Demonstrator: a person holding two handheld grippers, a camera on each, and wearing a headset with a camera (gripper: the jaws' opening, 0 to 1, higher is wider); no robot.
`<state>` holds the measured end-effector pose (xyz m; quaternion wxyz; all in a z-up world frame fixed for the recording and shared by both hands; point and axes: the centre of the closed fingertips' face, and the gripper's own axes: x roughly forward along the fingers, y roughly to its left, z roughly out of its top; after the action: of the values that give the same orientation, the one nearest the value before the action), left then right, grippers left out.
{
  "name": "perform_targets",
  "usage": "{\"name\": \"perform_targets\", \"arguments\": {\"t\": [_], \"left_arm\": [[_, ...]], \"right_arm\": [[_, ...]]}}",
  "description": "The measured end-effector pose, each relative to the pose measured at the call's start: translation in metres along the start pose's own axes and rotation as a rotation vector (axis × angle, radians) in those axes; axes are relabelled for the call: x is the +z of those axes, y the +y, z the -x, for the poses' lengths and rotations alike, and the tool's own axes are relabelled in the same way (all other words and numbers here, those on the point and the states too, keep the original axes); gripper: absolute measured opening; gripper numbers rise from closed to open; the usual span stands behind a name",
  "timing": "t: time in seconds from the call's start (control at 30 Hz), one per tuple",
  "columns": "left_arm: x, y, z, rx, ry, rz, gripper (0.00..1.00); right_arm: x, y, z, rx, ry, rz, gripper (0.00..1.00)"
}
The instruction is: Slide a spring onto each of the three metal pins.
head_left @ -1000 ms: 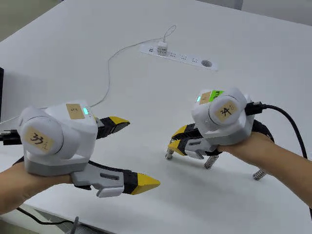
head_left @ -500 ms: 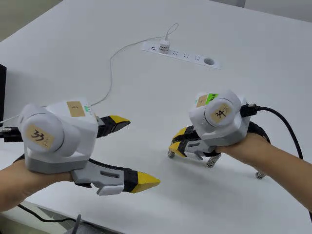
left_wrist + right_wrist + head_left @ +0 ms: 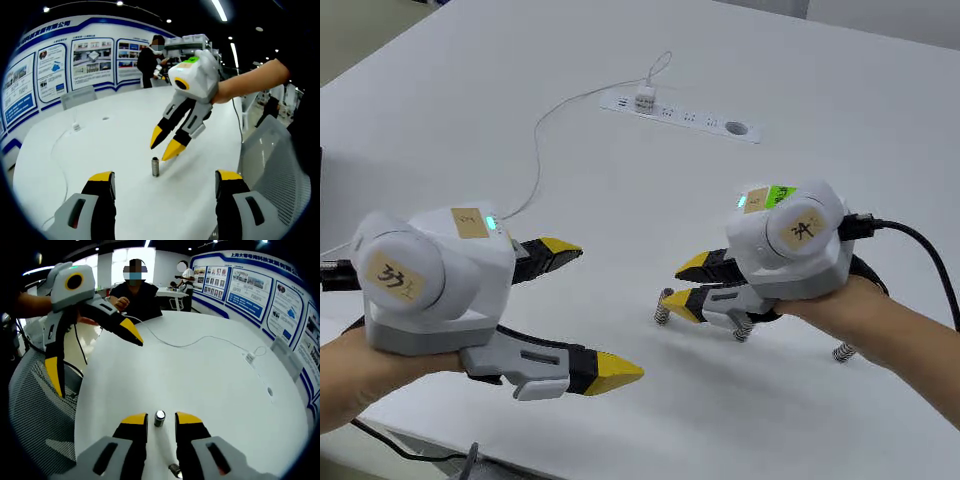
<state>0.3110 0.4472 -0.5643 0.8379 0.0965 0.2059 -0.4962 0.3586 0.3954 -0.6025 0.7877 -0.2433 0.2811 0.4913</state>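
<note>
Now hovering right hand-held gripper [image 3: 678, 290], narrowly parted and empty, sprung pin [image 3: 663, 306] at twelve o'clock; holding left hand-held gripper [image 3: 607, 310] wide, empty.

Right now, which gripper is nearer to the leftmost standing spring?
Right. The right gripper has its tips close by the spring; the left gripper hangs well apart, open.

Bright even overhead light, soft shadows; gripper views fisheye-warped.

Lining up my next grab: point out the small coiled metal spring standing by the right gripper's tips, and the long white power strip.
Coiled metal spring [image 3: 663, 308]: head view, middle of the coil.
White power strip [image 3: 695, 118]: head view, top face.
</note>
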Motion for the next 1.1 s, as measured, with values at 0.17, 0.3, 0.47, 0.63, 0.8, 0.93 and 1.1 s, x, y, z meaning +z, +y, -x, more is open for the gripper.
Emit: {"name": "perform_targets", "arguments": {"t": [0.17,0.3,0.47,0.63,0.8,0.93,1.1], "left_arm": [[0.001,-0.001,0.000,-0.004,0.004,-0.003,0.84],[0.003,-0.002,0.000,-0.007,0.006,-0.007,0.84],[0.008,-0.001,0.001,-0.005,0.005,-0.017,0.85],[0.018,0.002,0.002,-0.003,-0.012,-0.024,0.85],[0.030,0.004,0.002,0.004,-0.029,-0.040,0.86],[0.036,0.004,0.002,0.007,-0.039,-0.046,0.86],[0.038,0.002,0.001,0.008,-0.036,-0.049,0.86]], "right_arm": [[-0.001,-0.008,0.020,-0.071,-0.082,-0.007,0.24],[-0.006,-0.014,0.035,-0.112,-0.115,-0.018,0.27],[-0.011,-0.022,0.057,-0.159,-0.152,-0.065,0.29],[-0.016,-0.027,0.081,-0.209,-0.212,-0.111,0.35],[-0.023,-0.029,0.103,-0.239,-0.235,-0.136,0.40],[-0.029,-0.031,0.119,-0.255,-0.256,-0.171,0.45],[-0.038,-0.031,0.141,-0.274,-0.276,-0.200,0.50]]}}
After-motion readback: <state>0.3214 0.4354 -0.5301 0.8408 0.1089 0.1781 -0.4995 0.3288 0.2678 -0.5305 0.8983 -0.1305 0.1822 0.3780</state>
